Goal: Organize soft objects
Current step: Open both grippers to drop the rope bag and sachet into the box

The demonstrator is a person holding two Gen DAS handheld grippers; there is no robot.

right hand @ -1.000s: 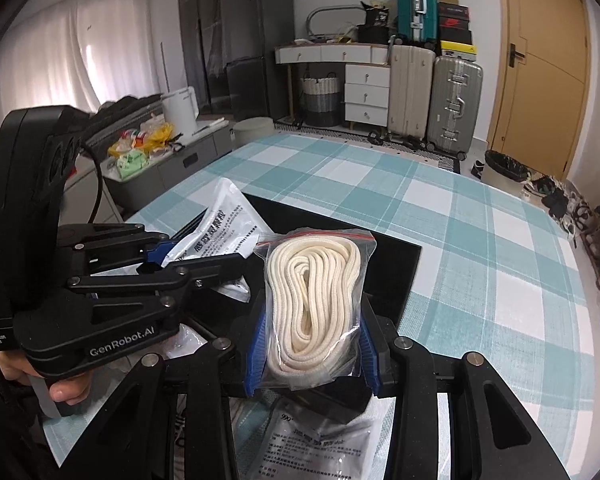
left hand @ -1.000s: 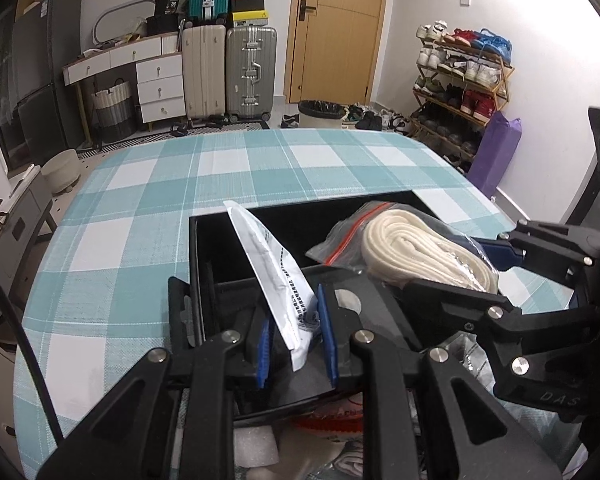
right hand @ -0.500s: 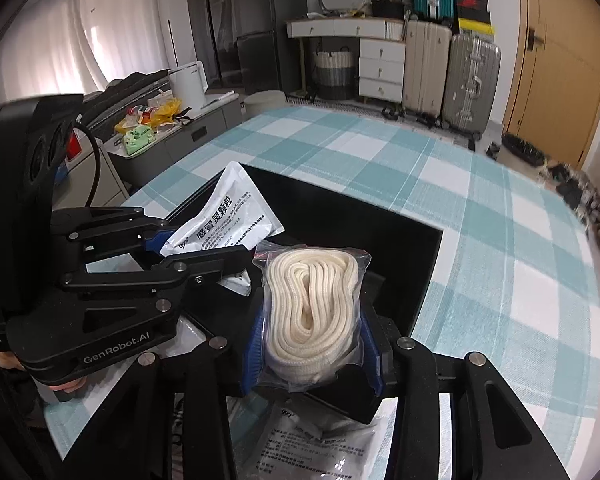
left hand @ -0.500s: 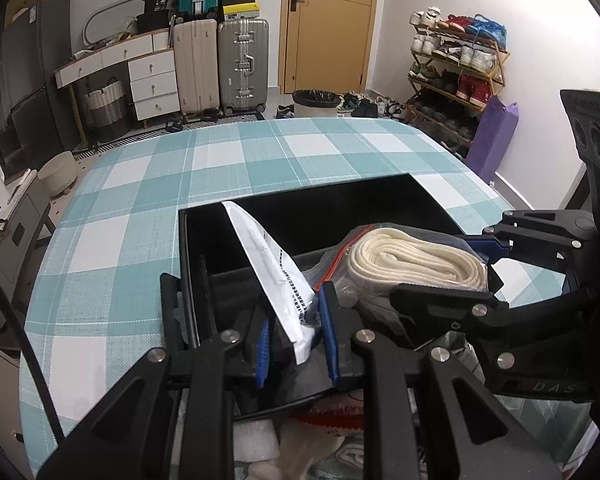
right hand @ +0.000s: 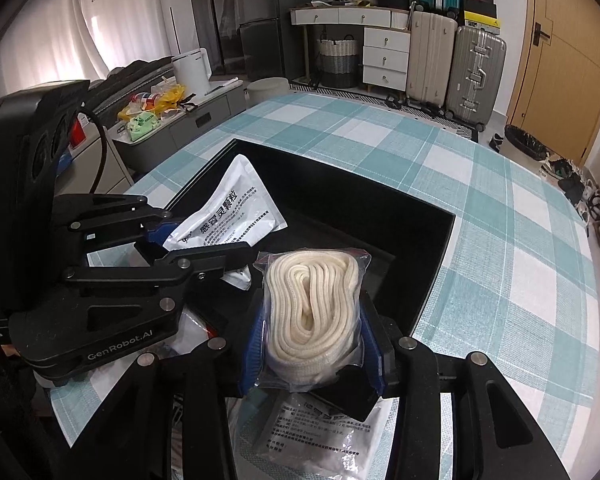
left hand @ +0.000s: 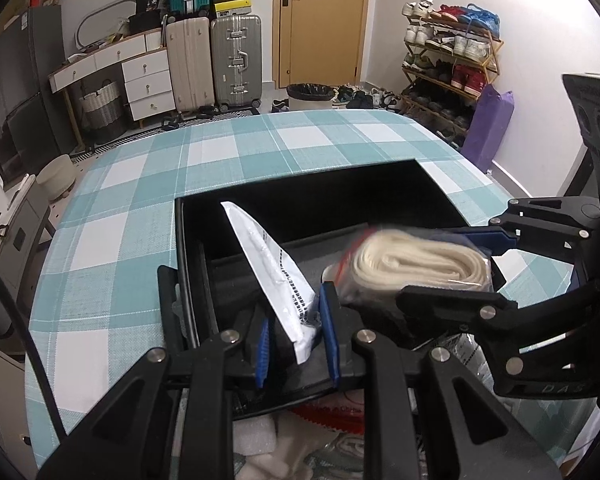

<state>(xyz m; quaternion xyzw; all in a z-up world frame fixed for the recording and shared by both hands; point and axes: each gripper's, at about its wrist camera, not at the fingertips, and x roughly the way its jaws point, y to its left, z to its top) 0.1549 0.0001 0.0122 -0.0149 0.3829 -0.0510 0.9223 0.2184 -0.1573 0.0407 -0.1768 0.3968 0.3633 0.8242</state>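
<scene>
My left gripper point(left hand: 298, 338) is shut on a white printed sachet point(left hand: 272, 268), held edge-up over the near left part of a black open box point(left hand: 260, 200). The sachet also shows in the right wrist view point(right hand: 228, 212). My right gripper point(right hand: 310, 350) is shut on a clear bag of coiled cream rope point(right hand: 312, 308), held over the box's near edge point(right hand: 440, 256). In the left wrist view the rope bag point(left hand: 420, 264) hangs to the right of the sachet, slightly blurred.
The box sits on a teal and white checked tablecloth point(left hand: 160, 184). More packets, foam and a red-edged bag lie below the grippers point(left hand: 332, 412); a printed packet point(right hand: 320, 432) lies under my right gripper. Suitcases, drawers and a shoe rack stand beyond the table.
Both grippers have moved forward and lower over the box with their loads. The rope bag has dropped closer to the box floor.
</scene>
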